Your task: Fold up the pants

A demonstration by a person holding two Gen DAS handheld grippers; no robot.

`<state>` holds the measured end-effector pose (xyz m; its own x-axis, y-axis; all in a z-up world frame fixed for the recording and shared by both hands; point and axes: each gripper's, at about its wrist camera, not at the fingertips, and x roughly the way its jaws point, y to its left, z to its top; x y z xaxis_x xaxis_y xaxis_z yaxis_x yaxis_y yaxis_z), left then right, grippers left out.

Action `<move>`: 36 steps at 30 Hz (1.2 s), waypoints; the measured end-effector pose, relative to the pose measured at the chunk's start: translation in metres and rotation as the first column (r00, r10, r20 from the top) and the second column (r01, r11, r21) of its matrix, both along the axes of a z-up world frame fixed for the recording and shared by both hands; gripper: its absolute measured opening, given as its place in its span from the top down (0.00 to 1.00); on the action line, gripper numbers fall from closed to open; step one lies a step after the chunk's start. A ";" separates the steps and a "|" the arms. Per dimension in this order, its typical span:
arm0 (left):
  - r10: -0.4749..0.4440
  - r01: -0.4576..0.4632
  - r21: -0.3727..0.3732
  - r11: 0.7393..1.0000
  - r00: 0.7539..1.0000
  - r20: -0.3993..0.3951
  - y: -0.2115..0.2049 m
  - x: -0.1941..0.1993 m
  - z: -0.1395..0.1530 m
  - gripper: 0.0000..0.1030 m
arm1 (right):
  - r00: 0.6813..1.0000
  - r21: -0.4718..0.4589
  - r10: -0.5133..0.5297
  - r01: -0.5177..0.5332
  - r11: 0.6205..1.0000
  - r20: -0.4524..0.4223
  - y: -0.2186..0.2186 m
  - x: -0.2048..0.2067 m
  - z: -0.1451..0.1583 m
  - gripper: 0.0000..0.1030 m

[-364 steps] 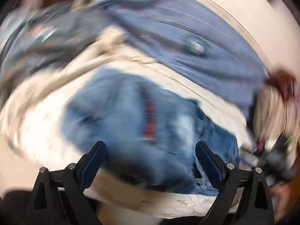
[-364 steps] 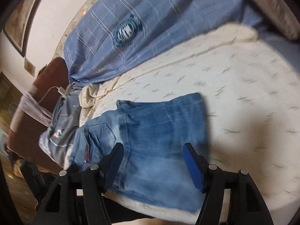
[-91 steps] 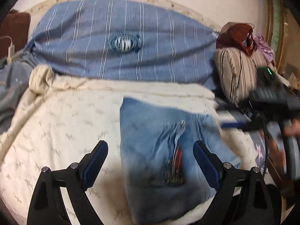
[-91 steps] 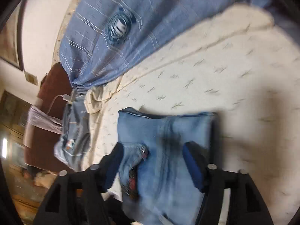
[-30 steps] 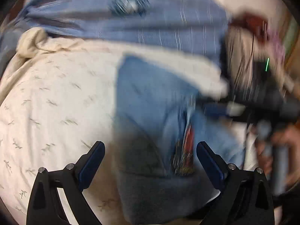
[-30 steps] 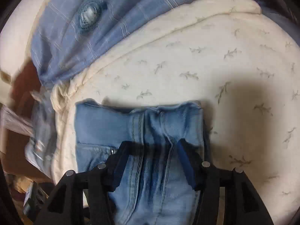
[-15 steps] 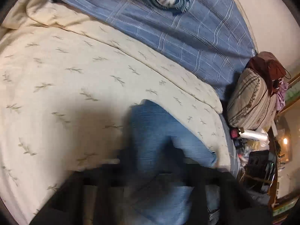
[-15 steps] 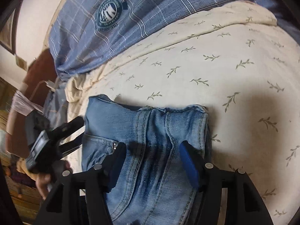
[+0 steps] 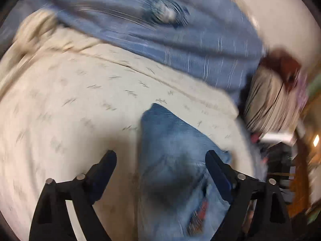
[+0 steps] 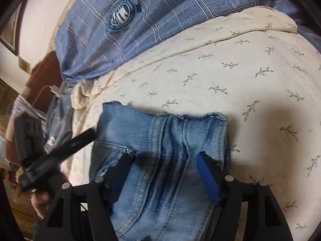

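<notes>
Your jeans lie folded into a thick stack near the bed's front edge. Your right tongs hang over the stack, jaws just widened, gripping nothing; left tongs have sprung wide, also empty. Snag a layer while lifting away and the stack slumps open.

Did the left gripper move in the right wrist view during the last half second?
Yes. The left gripper reached further over the jeans, toward the blue pillow.

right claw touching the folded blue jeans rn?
Cannot tell. In the right wrist view the right claw stands open over the folded blue denim jeans, casting shadow; no clear contact or gap visible.
</notes>
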<state>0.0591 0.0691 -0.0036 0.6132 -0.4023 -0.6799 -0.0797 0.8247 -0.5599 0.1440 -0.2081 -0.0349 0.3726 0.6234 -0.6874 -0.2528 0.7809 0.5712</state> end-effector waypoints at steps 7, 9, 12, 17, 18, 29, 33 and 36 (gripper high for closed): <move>-0.072 0.063 -0.122 0.991 0.995 -0.069 -0.014 -0.054 -0.026 0.13 | 1.000 0.102 0.017 -0.019 0.995 0.021 -0.015 -0.034 0.032 0.30; -0.063 0.055 -0.084 0.995 0.994 -0.089 -0.022 -0.058 -0.036 0.13 | 0.998 0.108 0.060 -0.061 0.992 0.009 -0.012 -0.052 0.031 0.29; -0.056 0.045 -0.085 0.995 0.990 -0.131 -0.026 -0.059 -0.052 0.18 | 0.993 0.064 0.112 -0.109 0.992 -0.045 -0.004 -0.061 0.008 0.28; -0.126 0.128 0.024 0.991 0.988 -0.087 -0.050 -0.061 -0.028 0.71 | 0.990 0.064 0.094 -0.088 0.994 -0.100 -0.009 -0.054 -0.019 0.28; -0.135 0.141 0.132 0.981 0.989 -0.058 -0.063 -0.067 -0.017 0.72 | 0.990 0.053 0.096 -0.091 0.994 -0.102 -0.008 -0.053 -0.018 0.28; -0.149 0.158 0.384 0.910 0.987 -0.051 -0.093 -0.073 -0.013 0.72 | 0.993 -0.020 0.107 -0.108 0.994 -0.050 -0.004 -0.058 -0.015 0.28; -0.076 0.080 0.051 0.996 0.995 -0.069 -0.044 -0.072 -0.018 0.40 | 0.997 0.030 0.081 -0.080 0.996 -0.016 -0.014 -0.066 0.000 0.26; 0.003 -0.005 -0.052 0.999 0.999 -0.032 -0.020 -0.076 -0.012 0.25 | 0.998 0.089 0.034 -0.038 0.995 0.045 -0.034 -0.075 0.016 0.20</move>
